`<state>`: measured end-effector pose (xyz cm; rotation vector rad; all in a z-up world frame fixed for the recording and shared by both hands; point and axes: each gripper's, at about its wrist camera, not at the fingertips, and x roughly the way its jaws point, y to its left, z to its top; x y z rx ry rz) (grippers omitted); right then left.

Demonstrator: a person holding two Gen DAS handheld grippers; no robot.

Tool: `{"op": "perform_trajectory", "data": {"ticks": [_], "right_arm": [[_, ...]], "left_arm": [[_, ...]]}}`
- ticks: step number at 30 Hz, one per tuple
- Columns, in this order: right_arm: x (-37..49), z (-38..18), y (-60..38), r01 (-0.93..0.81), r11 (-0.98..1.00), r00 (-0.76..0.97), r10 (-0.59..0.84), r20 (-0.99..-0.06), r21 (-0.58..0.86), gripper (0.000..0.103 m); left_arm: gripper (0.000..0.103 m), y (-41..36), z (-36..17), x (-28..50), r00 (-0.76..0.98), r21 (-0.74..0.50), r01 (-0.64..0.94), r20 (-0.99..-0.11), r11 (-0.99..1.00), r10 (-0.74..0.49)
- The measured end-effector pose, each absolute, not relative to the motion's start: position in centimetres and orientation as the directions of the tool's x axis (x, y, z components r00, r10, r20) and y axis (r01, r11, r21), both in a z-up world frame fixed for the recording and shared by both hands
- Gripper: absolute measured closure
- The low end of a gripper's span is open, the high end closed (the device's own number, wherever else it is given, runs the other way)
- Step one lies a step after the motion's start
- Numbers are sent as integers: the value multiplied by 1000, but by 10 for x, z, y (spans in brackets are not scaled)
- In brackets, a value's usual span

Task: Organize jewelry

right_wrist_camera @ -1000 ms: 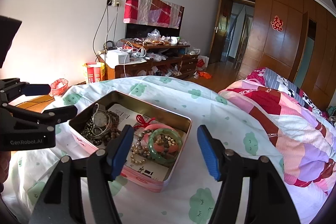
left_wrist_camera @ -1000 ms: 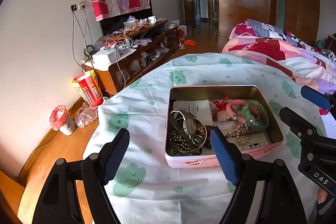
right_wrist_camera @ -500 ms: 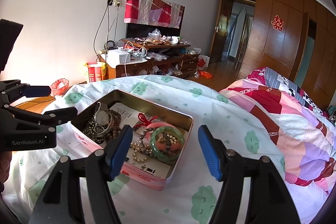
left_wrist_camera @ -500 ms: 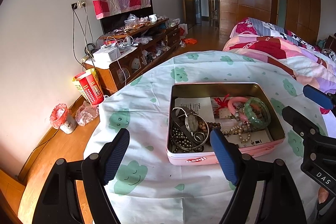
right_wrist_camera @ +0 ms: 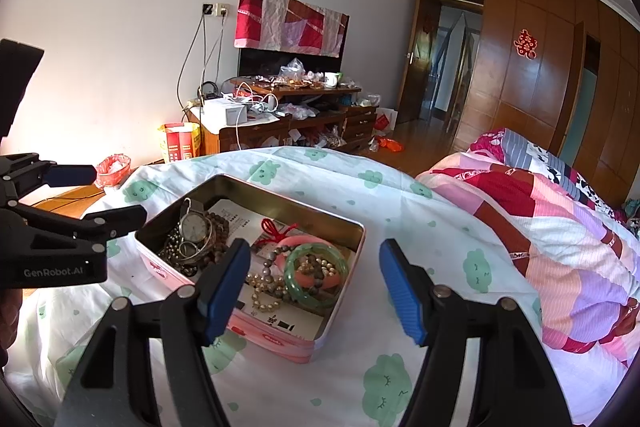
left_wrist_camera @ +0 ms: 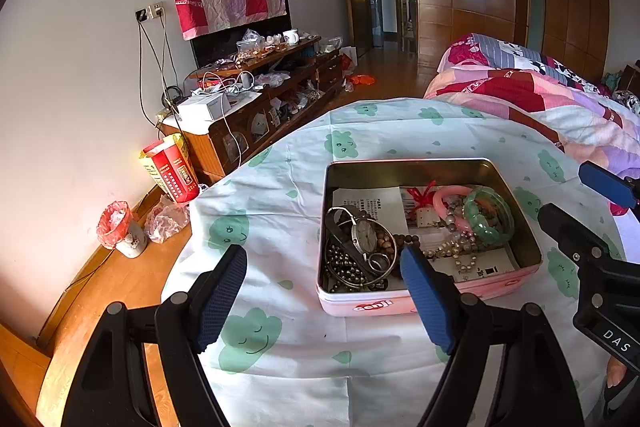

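Note:
A pink tin (left_wrist_camera: 360,303) (right_wrist_camera: 304,343) sits open on the cloud-print sheet (left_wrist_camera: 280,195). Its left half holds a silver wristwatch (left_wrist_camera: 364,235) (right_wrist_camera: 194,227) lying on dark bead strings (left_wrist_camera: 340,263). Its right half holds a green bangle (left_wrist_camera: 490,215) (right_wrist_camera: 316,269), a pink bangle (left_wrist_camera: 444,199) and a string of pearls (left_wrist_camera: 460,251) (right_wrist_camera: 264,291) on printed paper. My left gripper (left_wrist_camera: 322,267) hovers open over the tin's near left corner, holding nothing. My right gripper (right_wrist_camera: 314,267) hangs open above the tin's right end, also holding nothing. Each gripper shows at the edge of the other's view.
A folded patchwork quilt (right_wrist_camera: 560,235) lies on the bed to the right of the tin. Past the bed's left edge is wooden floor with a small bin (left_wrist_camera: 120,227) and a red carton (left_wrist_camera: 172,171). A cluttered TV cabinet (left_wrist_camera: 260,99) stands against the wall.

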<state>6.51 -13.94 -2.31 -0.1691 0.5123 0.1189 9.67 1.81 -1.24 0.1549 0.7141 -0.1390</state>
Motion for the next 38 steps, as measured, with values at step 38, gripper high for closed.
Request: {"op": "perform_trajectory", "data": {"ticks": [38], "right_arm": [[65,-30,-149,-137,983,864,56,-500,-126,29]], "left_arm": [[20,24,-15,98,763,140,105,-647,985,10]]}}
